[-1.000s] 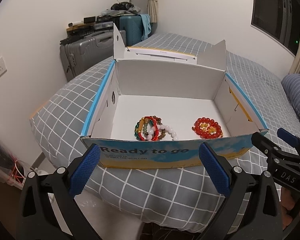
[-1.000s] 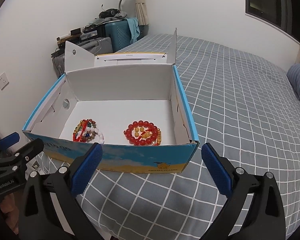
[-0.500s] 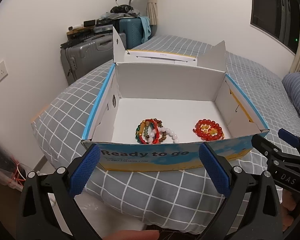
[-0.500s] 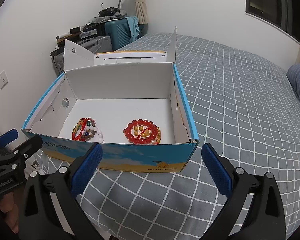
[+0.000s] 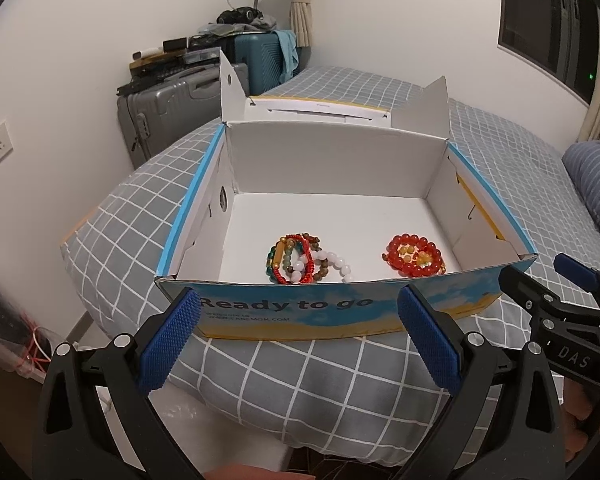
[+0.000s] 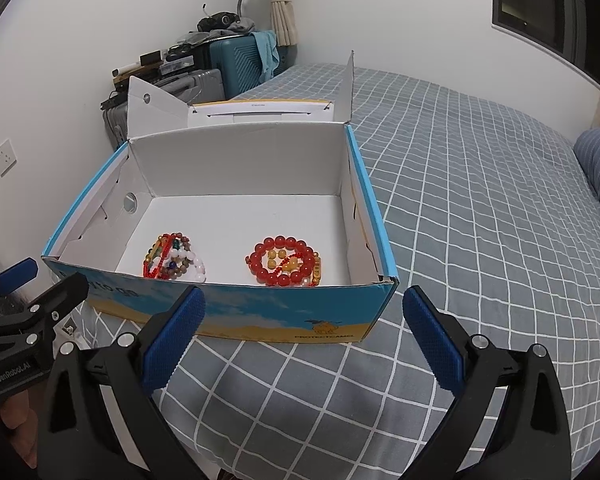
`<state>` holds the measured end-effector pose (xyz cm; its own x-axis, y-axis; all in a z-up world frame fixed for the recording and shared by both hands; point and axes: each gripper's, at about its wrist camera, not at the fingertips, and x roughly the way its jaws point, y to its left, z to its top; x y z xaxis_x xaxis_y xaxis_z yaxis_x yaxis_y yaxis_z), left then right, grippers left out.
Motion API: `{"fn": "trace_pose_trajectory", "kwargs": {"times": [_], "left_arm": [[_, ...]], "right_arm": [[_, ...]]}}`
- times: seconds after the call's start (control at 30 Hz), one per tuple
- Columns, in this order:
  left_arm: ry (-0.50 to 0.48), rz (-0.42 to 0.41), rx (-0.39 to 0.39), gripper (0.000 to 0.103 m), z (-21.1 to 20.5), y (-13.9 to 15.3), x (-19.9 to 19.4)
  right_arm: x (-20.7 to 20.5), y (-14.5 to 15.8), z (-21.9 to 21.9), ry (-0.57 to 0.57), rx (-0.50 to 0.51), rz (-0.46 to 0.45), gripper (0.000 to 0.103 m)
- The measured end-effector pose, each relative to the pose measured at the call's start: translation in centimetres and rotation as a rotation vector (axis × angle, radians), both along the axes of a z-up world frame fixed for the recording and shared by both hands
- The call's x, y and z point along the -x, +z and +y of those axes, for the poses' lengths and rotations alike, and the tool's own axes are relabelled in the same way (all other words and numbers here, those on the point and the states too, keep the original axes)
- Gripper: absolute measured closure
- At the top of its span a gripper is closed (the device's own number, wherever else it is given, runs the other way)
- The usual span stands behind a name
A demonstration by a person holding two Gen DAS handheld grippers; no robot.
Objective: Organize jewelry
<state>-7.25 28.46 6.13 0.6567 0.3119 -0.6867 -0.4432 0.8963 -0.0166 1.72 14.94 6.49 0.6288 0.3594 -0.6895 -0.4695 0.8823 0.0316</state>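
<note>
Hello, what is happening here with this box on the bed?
A person holds a two-finger gripper in each hand, sorting jewelry. The left gripper and the right gripper are both open and empty, hovering just in front of an open cardboard box that sits on a checked grey bed. Inside the box lie two piles: a mixed bundle of bracelets and a red bead bracelet with yellow beads inside. Neither pile is being touched.
</note>
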Motion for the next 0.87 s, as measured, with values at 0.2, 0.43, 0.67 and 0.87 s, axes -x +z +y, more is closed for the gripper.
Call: {"fn": "trace_pose_trajectory", "kwargs": {"times": [0.2, 0.43, 0.67, 0.87], "left_arm": [[-0.004, 0.005, 0.003, 0.006, -0.06, -0.08, 0.04], [-0.005, 0.004, 0.014, 0.006, 0.24, -0.25, -0.09], [-0.015, -0.012, 0.026, 0.006, 0.37, -0.28, -0.37], [0.004, -0.011, 0.032, 0.006, 0.79, -0.56, -0.5]], "right_arm": [[-0.03, 0.01, -0.12, -0.001, -0.001, 0.002, 0.008], [-0.05, 0.07, -0.28, -0.005, 0.003, -0.003, 0.008], [-0.14, 0.08, -0.31, -0.003, 0.003, 0.001, 0.008], [-0.18, 0.05, -0.37, -0.006, 0.001, 0.002, 0.008]]}}
